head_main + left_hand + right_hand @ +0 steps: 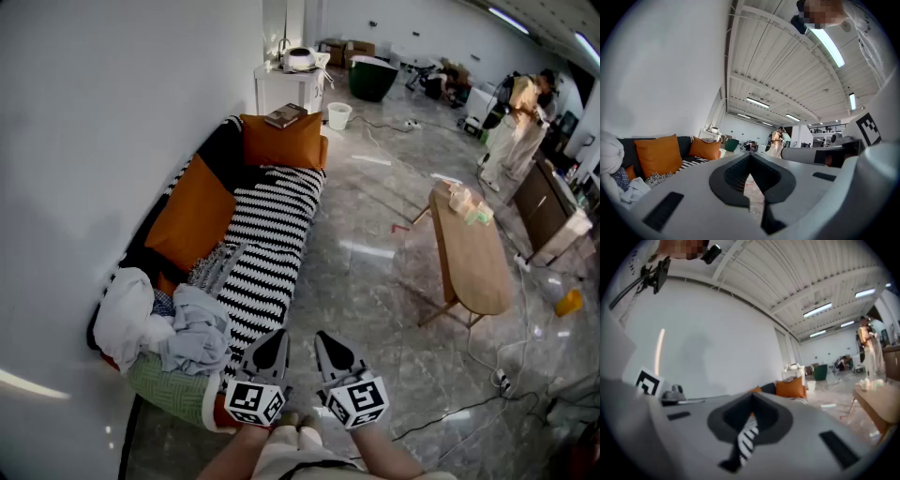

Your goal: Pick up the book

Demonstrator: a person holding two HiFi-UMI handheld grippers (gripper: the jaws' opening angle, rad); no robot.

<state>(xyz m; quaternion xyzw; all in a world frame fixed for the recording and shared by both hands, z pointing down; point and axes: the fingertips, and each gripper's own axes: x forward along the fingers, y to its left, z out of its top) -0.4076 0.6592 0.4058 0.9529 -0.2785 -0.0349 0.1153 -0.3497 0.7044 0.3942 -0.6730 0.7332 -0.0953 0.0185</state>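
The book (286, 115) is a thin one with a dark cover. It lies flat on top of the far orange cushion (281, 145), at the far end of the sofa (272, 234) that runs along the left wall (112, 122). Its title cannot be read.

The sofa has a black-and-white striped cover. A second orange cushion (195, 214) leans on its back nearer in, and a pile of clothes (183, 333) fills its near end. Just beyond the book stands a white cabinet (286, 92) with a white appliance (300, 59) on top. A white bucket (339, 115) stands on the floor (375, 281) to the cabinet's right. Further right is an oval wooden counter (478, 262) with a few small things (469, 202) at its far end. A person (520, 122) stands in the far right of the room. The whole length of the sofa, with its clothes and cushions, lies between the tools and the book.

The left tool (278, 336) and the right tool (322, 336) are side by side at the near edge, close to the person's body and beside the sofa's near end. They point roughly level toward the far end of the room. Each tool's jaws meet at the tips with nothing gripped between them. Neither tool touches the sofa or the book.
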